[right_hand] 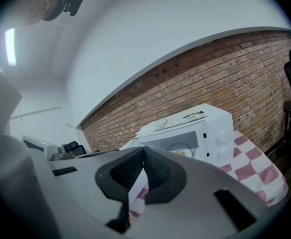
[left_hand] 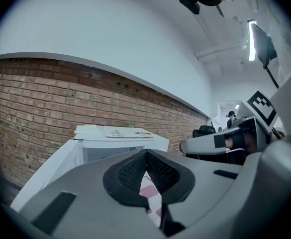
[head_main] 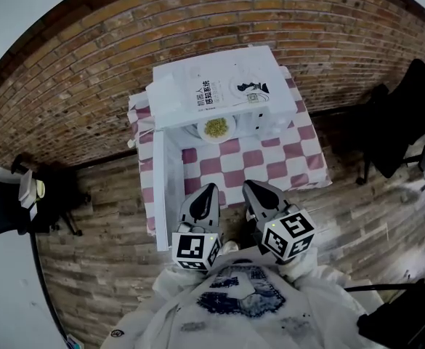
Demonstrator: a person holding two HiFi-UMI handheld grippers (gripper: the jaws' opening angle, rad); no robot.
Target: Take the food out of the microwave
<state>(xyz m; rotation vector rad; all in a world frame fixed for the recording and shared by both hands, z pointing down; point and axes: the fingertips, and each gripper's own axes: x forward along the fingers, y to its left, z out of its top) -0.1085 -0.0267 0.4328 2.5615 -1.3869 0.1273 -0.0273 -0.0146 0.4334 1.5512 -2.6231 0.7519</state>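
A white microwave (head_main: 213, 86) stands on a table with a red-and-white checked cloth (head_main: 288, 162). Its door (head_main: 167, 187) hangs open to the left. Inside sits a white plate of yellowish food (head_main: 216, 128), also visible through the opening in the right gripper view as the plate (right_hand: 181, 151). My left gripper (head_main: 211, 190) and right gripper (head_main: 250, 187) hover side by side over the table's near edge, short of the microwave and pointing at it. Both are shut with nothing between their pads. The left gripper (left_hand: 146, 156) faces the microwave (left_hand: 116, 137); the right gripper (right_hand: 144, 151) faces the microwave (right_hand: 197, 128).
A brick wall (head_main: 88, 57) runs behind the table. Black chairs stand on the wooden floor at the far left (head_main: 9, 203) and the right (head_main: 405, 118). The open door juts out past the table's left front corner.
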